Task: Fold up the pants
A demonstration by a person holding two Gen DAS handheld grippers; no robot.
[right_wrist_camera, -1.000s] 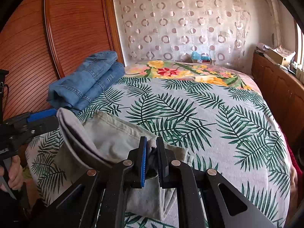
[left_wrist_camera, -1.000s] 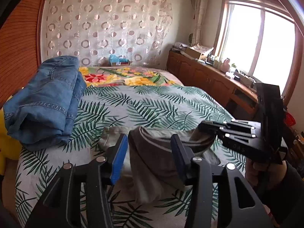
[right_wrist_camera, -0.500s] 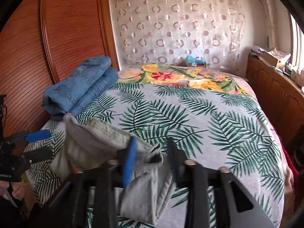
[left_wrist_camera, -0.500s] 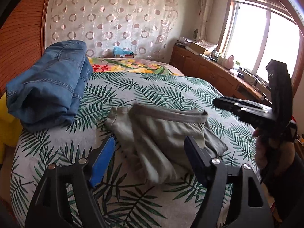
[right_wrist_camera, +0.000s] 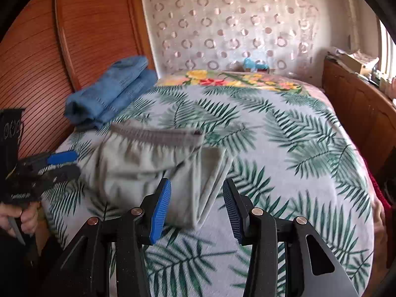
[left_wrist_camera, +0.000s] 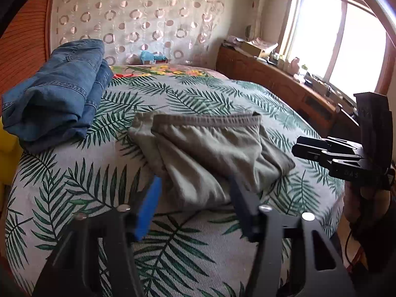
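Note:
Grey-green pants (left_wrist_camera: pixel 210 148) lie folded in a bundle on the leaf-print bed (left_wrist_camera: pixel 173 247), waistband on the far side. My left gripper (left_wrist_camera: pixel 194 185) hovers at their near edge; its jaws are closing, with the cloth's edge between the fingers and no pad pressing on it. In the right wrist view the pants (right_wrist_camera: pixel 138 163) lie just beyond my right gripper (right_wrist_camera: pixel 196 185), which stands open over their near right corner and holds nothing. Each gripper shows in the other's view: the right gripper (left_wrist_camera: pixel 297 148) at the right, the left gripper (right_wrist_camera: pixel 71 163) at the left.
Folded blue jeans (left_wrist_camera: pixel 57 99) sit at the bed's left edge against a wooden slatted panel (right_wrist_camera: pixel 37 61). A wooden cabinet (left_wrist_camera: pixel 272 81) with clutter runs under the window on the right. A floral cover (right_wrist_camera: pixel 235 79) lies at the far end.
Both grippers have let go of the pants, which dropped flat onto the bed. The right gripper went from shut on the cloth to open and drew back. The left gripper sank lower.

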